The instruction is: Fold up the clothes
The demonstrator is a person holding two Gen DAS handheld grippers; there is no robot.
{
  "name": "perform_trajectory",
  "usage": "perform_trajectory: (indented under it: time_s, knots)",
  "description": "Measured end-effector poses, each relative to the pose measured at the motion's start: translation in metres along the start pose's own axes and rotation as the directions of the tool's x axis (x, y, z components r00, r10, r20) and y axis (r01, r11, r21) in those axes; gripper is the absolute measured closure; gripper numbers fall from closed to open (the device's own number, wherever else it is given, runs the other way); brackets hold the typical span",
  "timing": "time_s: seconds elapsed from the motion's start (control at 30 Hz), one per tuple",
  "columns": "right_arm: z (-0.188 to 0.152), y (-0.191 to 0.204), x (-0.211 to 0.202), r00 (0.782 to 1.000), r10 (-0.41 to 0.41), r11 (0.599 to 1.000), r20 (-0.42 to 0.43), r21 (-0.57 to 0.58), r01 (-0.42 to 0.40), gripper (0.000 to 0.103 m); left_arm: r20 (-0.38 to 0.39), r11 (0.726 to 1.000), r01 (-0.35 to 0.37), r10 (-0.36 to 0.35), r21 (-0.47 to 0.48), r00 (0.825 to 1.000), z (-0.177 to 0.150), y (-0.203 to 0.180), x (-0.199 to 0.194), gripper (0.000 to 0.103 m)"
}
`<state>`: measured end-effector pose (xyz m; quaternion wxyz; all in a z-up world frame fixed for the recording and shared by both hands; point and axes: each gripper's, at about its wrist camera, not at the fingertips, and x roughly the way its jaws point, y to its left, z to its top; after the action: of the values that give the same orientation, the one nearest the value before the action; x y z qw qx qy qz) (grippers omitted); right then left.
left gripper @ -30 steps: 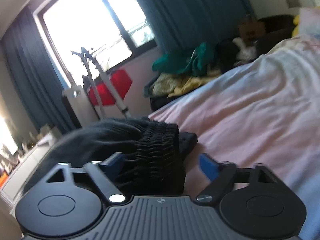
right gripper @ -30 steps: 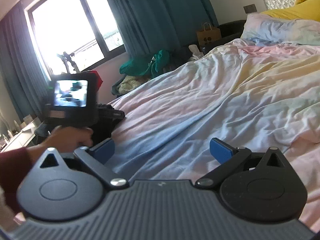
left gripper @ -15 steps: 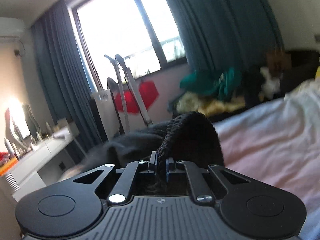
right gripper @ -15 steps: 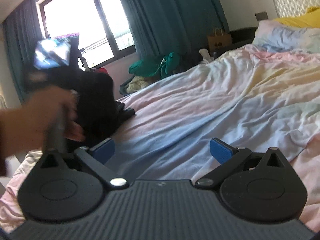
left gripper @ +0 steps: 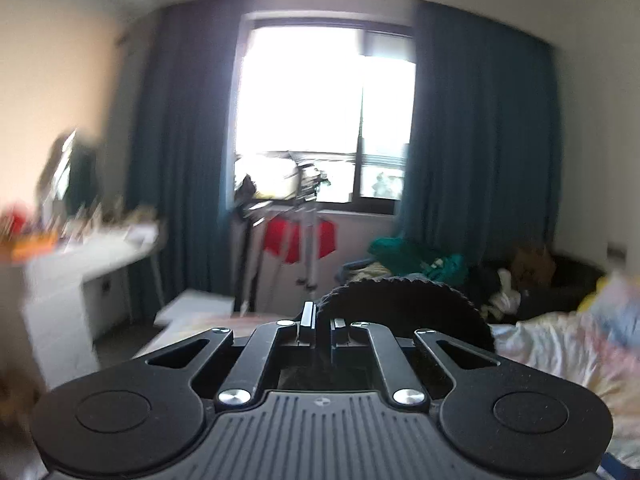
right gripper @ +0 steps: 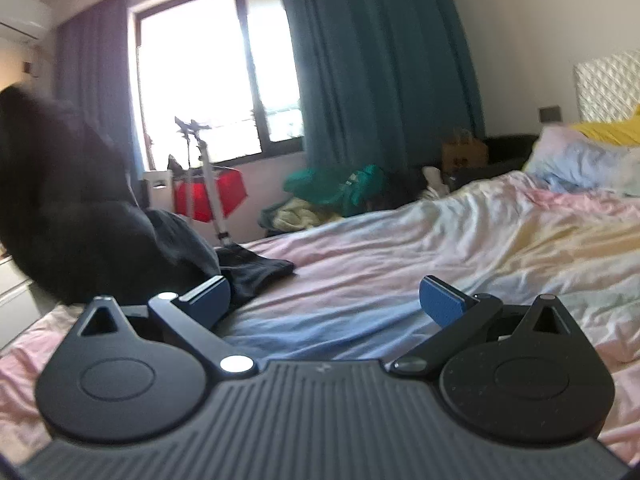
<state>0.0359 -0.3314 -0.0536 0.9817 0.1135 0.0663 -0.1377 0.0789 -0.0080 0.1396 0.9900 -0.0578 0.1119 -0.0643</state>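
Observation:
My left gripper (left gripper: 322,322) is shut on the ribbed waistband of a black garment (left gripper: 404,308), which arches up to the right of the fingers. In the right wrist view the same black garment (right gripper: 80,236) hangs lifted at the left, blurred, its lower end trailing onto the bed (right gripper: 420,264). My right gripper (right gripper: 324,298) is open and empty, low over the pink and blue sheet, with its left finger just in front of the garment's trailing end.
A pile of green and yellow clothes (right gripper: 320,196) lies past the bed's far side. A drying rack with red cloth (right gripper: 208,192) stands under the window. A white desk (left gripper: 76,268) is at the left. Pillows (right gripper: 580,160) lie at the headboard end.
My left gripper closed on the waistband and lifted it, swinging up and left toward the window. The garment rose off the bed. My right gripper stayed open, shifting slightly.

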Motion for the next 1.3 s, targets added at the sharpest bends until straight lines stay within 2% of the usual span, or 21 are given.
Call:
perform_trajectory:
  time_s: [0.13,0.23,0.3,0.37,0.47,0.6,0.67,0.73,0.8,0.9,0.97,1.0,1.03,1.13,1.17,1.2,1.27,1.3]
  knots:
    - [0.003,0.025,-0.014,0.997,0.075,0.997,-0.005,-0.034,-0.075,0.0,-0.059,0.983,-0.092,0.083,-0.158,0.995,-0.035,0.089,-0.023,0.097]
    - [-0.001,0.05,-0.021,0.99,0.121,0.991,-0.067,-0.046,-0.124,0.0,-0.143,0.951,-0.172,0.138,-0.258,0.98,-0.065,0.15,-0.015,0.097]
    - [-0.009,0.072,-0.024,0.98,0.152,0.983,-0.128,-0.081,-0.163,0.0,-0.216,0.92,-0.223,0.159,-0.322,0.964,-0.083,0.187,-0.013,0.097]
    - [-0.021,0.095,-0.024,0.957,0.212,0.963,-0.198,-0.124,-0.239,0.0,-0.272,0.886,-0.263,0.164,-0.381,0.948,-0.097,0.222,-0.007,0.097]
    - [-0.041,0.128,-0.021,0.903,0.306,0.912,-0.301,-0.179,-0.368,0.0,-0.352,0.85,-0.301,0.149,-0.432,0.924,-0.109,0.268,0.003,0.096]
    - [-0.073,0.165,-0.012,0.84,0.326,0.845,-0.434,-0.265,-0.464,0.0,-0.42,0.789,-0.294,0.05,-0.539,0.906,-0.126,0.3,0.001,0.095]
    - [-0.088,0.179,-0.007,0.83,0.294,0.813,-0.475,-0.332,-0.478,0.0,-0.435,0.755,-0.287,0.003,-0.59,0.9,-0.131,0.314,0.002,0.093]
    - [-0.098,0.185,-0.004,0.845,0.251,0.806,-0.472,-0.382,-0.453,0.002,-0.445,0.734,-0.289,-0.019,-0.615,0.895,-0.134,0.321,0.008,0.093]
    - [-0.104,0.186,0.003,0.868,0.209,0.82,-0.449,-0.402,-0.406,0.005,-0.458,0.723,-0.302,-0.022,-0.621,0.889,-0.138,0.322,0.01,0.093]
    - [-0.106,0.18,0.013,0.884,0.166,0.861,-0.436,-0.373,-0.346,0.006,-0.466,0.697,-0.312,-0.037,-0.646,0.884,-0.143,0.322,0.014,0.092]
    - [-0.106,0.176,0.013,0.893,0.166,0.875,-0.419,-0.355,-0.329,0.012,-0.463,0.675,-0.306,-0.059,-0.671,0.884,-0.145,0.323,0.014,0.091]
    - [-0.103,0.175,0.011,0.9,0.177,0.88,-0.399,-0.345,-0.326,0.022,-0.459,0.67,-0.301,-0.067,-0.678,0.886,-0.145,0.323,0.011,0.089]
    - [-0.1,0.173,0.009,0.908,0.191,0.885,-0.374,-0.334,-0.324,0.025,-0.454,0.669,-0.296,-0.07,-0.681,0.888,-0.144,0.322,0.007,0.088]
    - [-0.082,0.166,-0.006,0.942,0.235,0.915,-0.239,-0.274,-0.297,0.025,-0.432,0.664,-0.272,-0.086,-0.696,0.898,-0.14,0.315,-0.003,0.084]
    - [-0.077,0.163,-0.009,0.945,0.255,0.921,-0.203,-0.246,-0.301,0.025,-0.42,0.66,-0.258,-0.096,-0.706,0.902,-0.138,0.312,-0.009,0.077]
    - [-0.074,0.161,-0.01,0.945,0.27,0.924,-0.187,-0.226,-0.309,0.025,-0.414,0.651,-0.252,-0.104,-0.716,0.904,-0.138,0.308,-0.015,0.063]
    - [-0.075,0.161,-0.006,0.941,0.27,0.925,-0.203,-0.218,-0.312,0.026,-0.395,0.625,-0.234,-0.13,-0.745,0.909,-0.141,0.299,-0.027,0.052]
    - [-0.079,0.161,-0.001,0.94,0.258,0.926,-0.225,-0.221,-0.307,0.026,-0.381,0.609,-0.222,-0.144,-0.762,0.913,-0.144,0.296,-0.033,0.052]
